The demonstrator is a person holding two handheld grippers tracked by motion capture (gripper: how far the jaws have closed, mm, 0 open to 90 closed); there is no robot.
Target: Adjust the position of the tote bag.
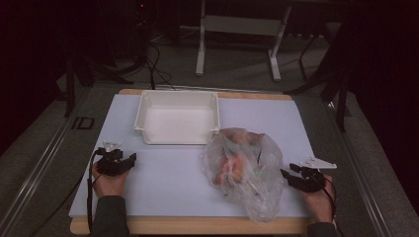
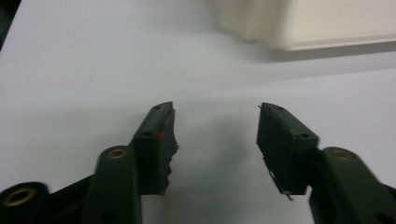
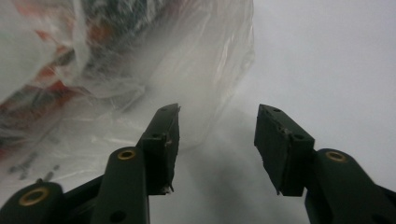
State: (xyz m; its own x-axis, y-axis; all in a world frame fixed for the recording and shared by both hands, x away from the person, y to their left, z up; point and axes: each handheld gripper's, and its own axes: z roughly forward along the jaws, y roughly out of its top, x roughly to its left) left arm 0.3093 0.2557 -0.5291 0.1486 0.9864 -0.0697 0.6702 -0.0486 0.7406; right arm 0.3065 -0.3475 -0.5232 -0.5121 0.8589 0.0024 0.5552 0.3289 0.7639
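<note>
In the high view, a clear plastic bag (image 1: pixel 243 170) with orange-and-white contents is seen lying on the white mat (image 1: pixel 168 182), just in front and to the right of an empty white tub (image 1: pixel 178 118). The right gripper (image 1: pixel 288 174) is held just beside the bag's right edge, apart from it; the left gripper (image 1: pixel 129 159) is rested well to the left, near the tub's front corner. The step in hand is judged to be the approach to the bag — nothing has been grasped yet.

In the left gripper view, the jaws are seen parted with only bare mat between them, and the tub (image 2: pixel 322 23) is blurred ahead.

In the right gripper view, the jaws are spread wide and hold nothing; the bag (image 3: pixel 116 70) is spread just beyond the left jaw, its crumpled film reaching toward the gap.

For the next move, a loose fold of film would probably have to be brought between the right jaws and pinched — thin, slippery plastic that may slide out unless it is taken well in.
</note>
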